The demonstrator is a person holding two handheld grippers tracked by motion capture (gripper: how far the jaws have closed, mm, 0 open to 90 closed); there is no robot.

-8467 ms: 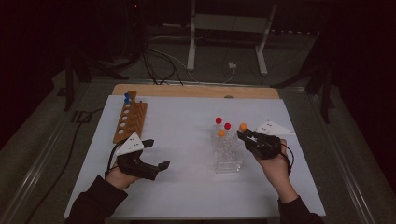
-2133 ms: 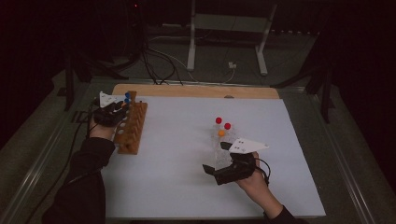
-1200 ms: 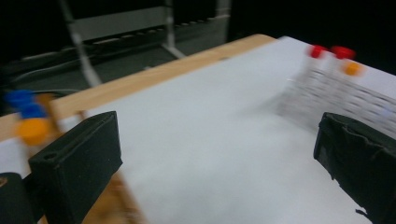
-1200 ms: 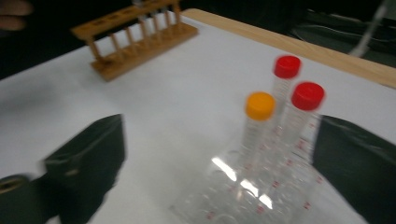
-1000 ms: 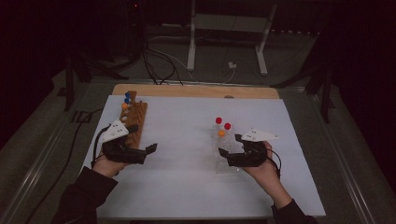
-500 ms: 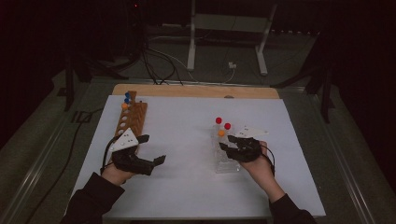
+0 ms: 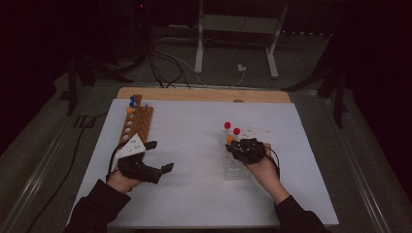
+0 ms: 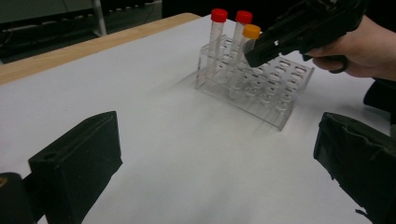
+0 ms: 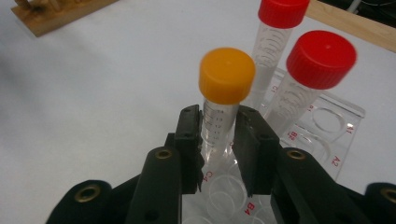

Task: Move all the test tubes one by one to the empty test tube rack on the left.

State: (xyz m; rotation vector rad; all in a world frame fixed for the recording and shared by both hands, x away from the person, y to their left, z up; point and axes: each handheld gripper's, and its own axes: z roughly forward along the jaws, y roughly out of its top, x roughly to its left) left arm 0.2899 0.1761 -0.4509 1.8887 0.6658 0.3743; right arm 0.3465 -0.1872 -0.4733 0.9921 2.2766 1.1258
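The orange-capped tube (image 9: 222, 109) stands upright in the clear acrylic rack (image 8: 280, 100), its long axis vertical and its cap pointing up. It sits in a hole near the rack's far end, just beside the two red-capped tubes (image 9: 299, 70), which stand upright behind it. In the high view the rack lies on the right half of the white bench (image 7: 194, 145), with the tube caps at its far end.

The right gripper (image 9: 218, 140) comes at the tube roughly level from the near side; its fingers (image 9: 190, 140) have just been closing and now clamp the tube's clear wall just below the orange cap, one on each side. In the high view the right hand (image 7: 265, 167) reaches forward over the rack, forearm coming in from the bottom edge, with the grey plate toward the far side. The left gripper view shows that gripper slanting down over the rack toward the orange cap.

The left gripper (image 7: 158, 158) rests low over the bench on the left side, pointing right toward the rack, well apart from it. Its fingers (image 8: 74, 163) stand wide, with only bare bench between them. The left hand (image 7: 121, 179) holds it near the close end of the wooden rack (image 7: 136, 124), which carries blue- and orange-capped tubes at its far end.
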